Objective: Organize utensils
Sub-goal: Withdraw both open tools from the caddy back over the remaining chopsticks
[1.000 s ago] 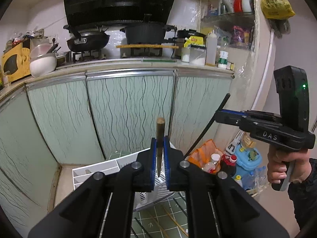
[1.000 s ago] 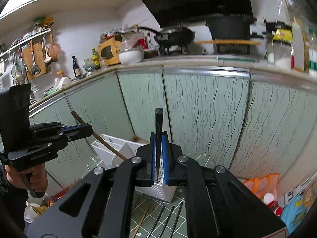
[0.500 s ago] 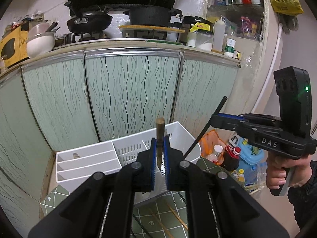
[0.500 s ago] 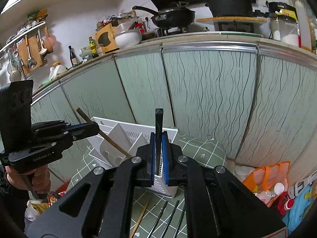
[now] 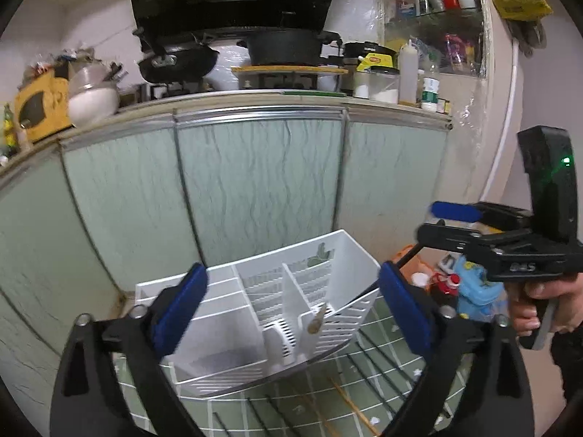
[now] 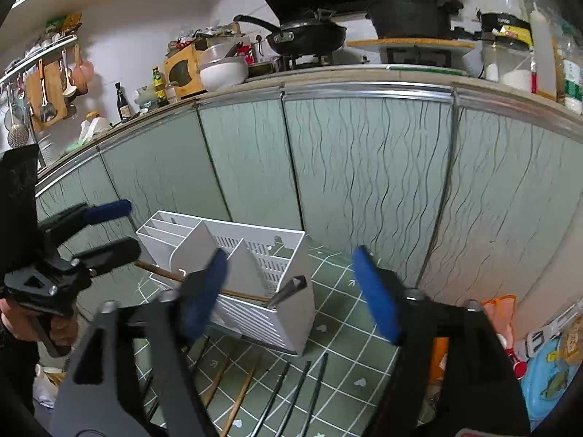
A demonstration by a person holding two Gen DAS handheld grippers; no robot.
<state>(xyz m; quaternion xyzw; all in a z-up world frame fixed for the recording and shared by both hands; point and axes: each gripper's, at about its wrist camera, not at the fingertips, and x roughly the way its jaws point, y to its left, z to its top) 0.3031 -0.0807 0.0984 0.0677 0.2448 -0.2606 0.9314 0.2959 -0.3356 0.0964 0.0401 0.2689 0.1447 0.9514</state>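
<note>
The wooden chopstick (image 5: pixel 316 322) and the black chopstick (image 6: pixel 288 290) were clamped a second ago. Now both have been released: the jaws of the left gripper (image 5: pixel 291 306) and right gripper (image 6: pixel 291 293) are opening, nothing between them. Both sticks now lie in the organizer (image 5: pixel 359 255), tips toward 12 o'clock.

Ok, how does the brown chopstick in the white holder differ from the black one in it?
The brown chopstick looks wooden; the black chopstick is dark. The brown chopstick lies at a shallow slant, one end sticking out past the holder's side, while the black chopstick leans steeply at the near corner, mostly hidden. Both sit in the holder.
</note>
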